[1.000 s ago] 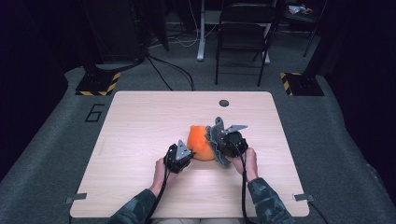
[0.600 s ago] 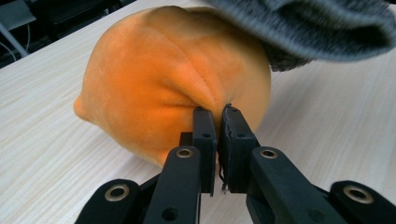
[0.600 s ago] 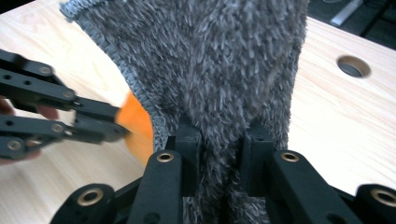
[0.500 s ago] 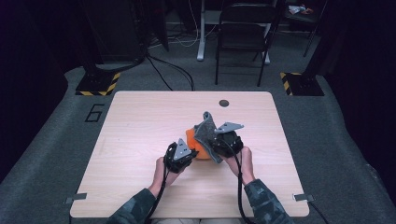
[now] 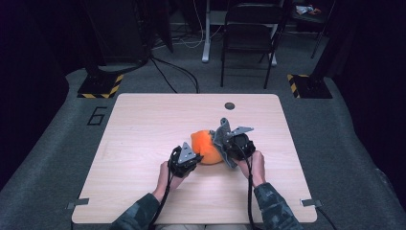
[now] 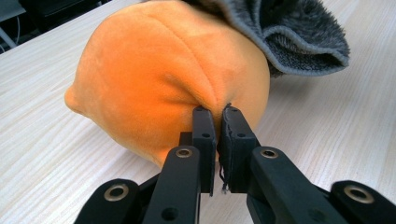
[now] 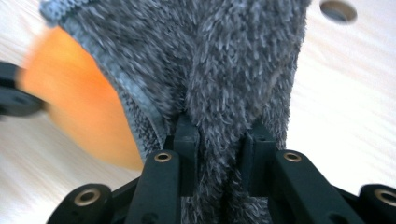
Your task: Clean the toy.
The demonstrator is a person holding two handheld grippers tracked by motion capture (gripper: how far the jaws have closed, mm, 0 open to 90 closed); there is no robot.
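**Sock half on the plush**

Left of the orange plush (image 5: 205,146), which lies near the middle of the table (image 5: 143,120), the left gripper (image 5: 184,160) has its jaws pinched tight on a fold of the plush's skin; the left gripper view shows the fabric puckered into the narrow gap between the fingers (image 6: 204,126). That grip looks meant to anchor the plush while the other hand works.

On the plush's right side sits a grey fuzzy sock (image 7: 224,60), its ribbed cuff (image 6: 299,42) open and draped over the plush's far end. Right of the plush, the right gripper (image 5: 229,146) is clamped on a bunched strip of the sock, the pile squeezed between its jaws.

As I judge it, the work is dressing the plush in the sock, or stripping it off; I cannot tell which. The cuff covers one end alone, and most of the orange body is bare, so the job is roughly a third along. Left to do: draw the cuff across the bulge, then let go.
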